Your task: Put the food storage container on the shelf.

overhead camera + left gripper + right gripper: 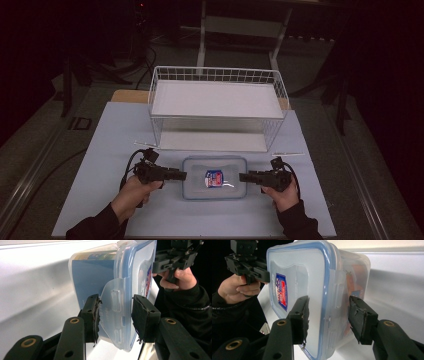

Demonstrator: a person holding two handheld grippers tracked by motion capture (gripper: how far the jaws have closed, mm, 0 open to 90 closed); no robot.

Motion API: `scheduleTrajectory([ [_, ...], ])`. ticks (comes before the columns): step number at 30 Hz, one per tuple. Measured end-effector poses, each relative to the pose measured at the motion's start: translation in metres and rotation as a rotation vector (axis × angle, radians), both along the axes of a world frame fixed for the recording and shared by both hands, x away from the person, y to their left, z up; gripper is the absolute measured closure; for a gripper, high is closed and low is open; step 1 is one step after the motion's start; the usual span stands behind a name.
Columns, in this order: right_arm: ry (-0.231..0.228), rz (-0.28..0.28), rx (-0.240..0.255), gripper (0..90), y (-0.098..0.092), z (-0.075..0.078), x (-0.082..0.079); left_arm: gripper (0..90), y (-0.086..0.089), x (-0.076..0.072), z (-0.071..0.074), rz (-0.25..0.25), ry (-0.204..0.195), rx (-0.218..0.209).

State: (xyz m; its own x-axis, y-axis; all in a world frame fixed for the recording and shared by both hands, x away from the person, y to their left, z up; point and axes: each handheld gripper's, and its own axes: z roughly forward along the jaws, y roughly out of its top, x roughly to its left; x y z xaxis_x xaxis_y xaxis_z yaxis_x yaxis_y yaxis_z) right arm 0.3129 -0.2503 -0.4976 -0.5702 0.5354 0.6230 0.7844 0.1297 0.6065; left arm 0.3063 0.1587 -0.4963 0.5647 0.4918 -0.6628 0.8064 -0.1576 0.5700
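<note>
A clear plastic container (215,177) with a blue-rimmed lid and a red-and-blue label lies flat on the pale table near its front middle. My left gripper (184,175) reaches in from the left. In the left gripper view its jaws (115,315) are shut on the container's (95,277) end, one pad on the swung-out latch flap (112,302), the other on the lid. My right gripper (242,176) comes in from the right. Its jaws (328,312) clamp the opposite end of the container (297,270), across lid and wall, over a latch flap (338,290) lying flat.
A white wire basket (215,69) with a white shelf inside stands just behind the container. Two thin white sticks (145,145) (287,153) lie by the basket's front corners. The table's front edge runs just below my forearms. Dark floor and stands surround the table.
</note>
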Motion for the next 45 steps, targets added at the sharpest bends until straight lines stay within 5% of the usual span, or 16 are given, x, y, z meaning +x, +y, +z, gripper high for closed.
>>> scheduleTrajectory([
  [17,-0.076,-0.057,-0.001,51.8,-0.007,0.024,0.021,57.9,-0.009,0.024,0.014,0.032,-0.081,-0.024],
  [36,-0.132,-0.081,0.010,51.7,-0.005,0.025,0.061,56.8,-0.011,0.055,0.013,0.110,-0.156,-0.030],
  [45,-0.187,-0.117,0.038,51.7,-0.011,0.021,0.076,55.9,-0.022,0.062,0.006,0.179,-0.242,-0.036],
])
